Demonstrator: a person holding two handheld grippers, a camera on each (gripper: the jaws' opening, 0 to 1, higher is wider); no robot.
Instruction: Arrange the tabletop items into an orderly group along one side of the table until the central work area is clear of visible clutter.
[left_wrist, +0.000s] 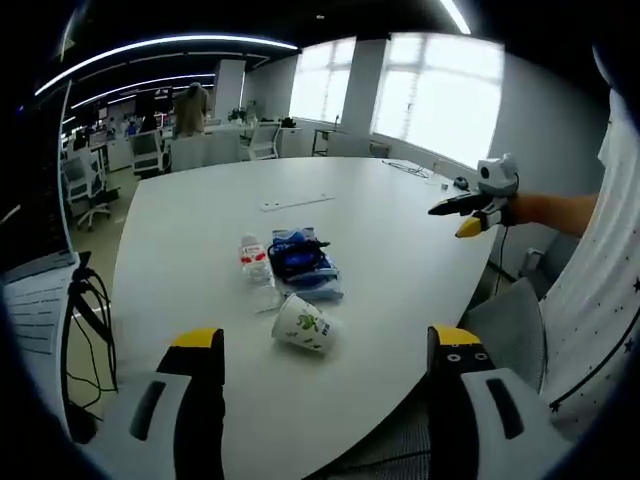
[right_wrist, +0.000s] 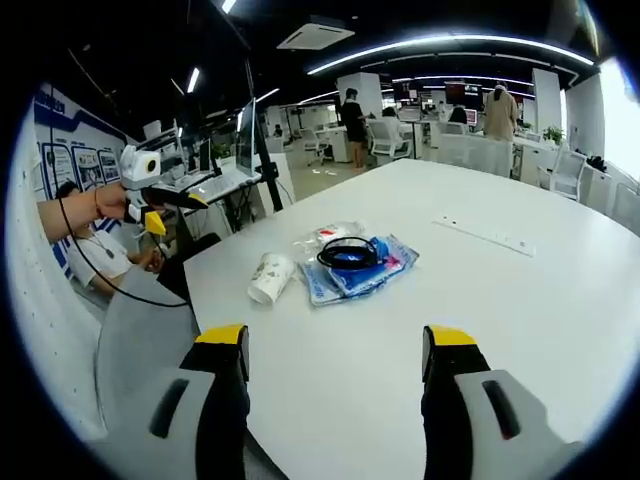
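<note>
A: What were the grippers doing?

B: The left gripper (left_wrist: 325, 350) was held above the near edge of the white worktop (left_wrist: 390, 230), its yellow-tipped jaws spread wide with nothing between them. The right gripper (right_wrist: 340, 350) was the same: jaws parted and empty, raised over the worktop's edge.

A: Did either one show up in the other's view?

B: Yes. In the left gripper view the right gripper hung off to the right, past the worktop's rim, with a hand (left_wrist: 520, 208) behind it. In the right gripper view the left gripper sat at the left edge, also clear of the surface.

A: And the things to be tidied?

B: They lay in one loose cluster near the middle of the worktop, ahead of both grippers and touched by neither. Nearest was a white paper cup (left_wrist: 302, 324) with a green print, tipped on its side. Just beyond it was a blue plastic packet (left_wrist: 305, 268) with a black coiled cable (left_wrist: 297, 256) resting on top. Beside the packet lay a small clear pouch (left_wrist: 254, 256) with red marking.

A: Anything else on the surface?

B: A long white power strip (left_wrist: 297, 202) lay farther back, well apart from the cluster. Beyond the worktop were office desks, chairs and a few people.
</note>
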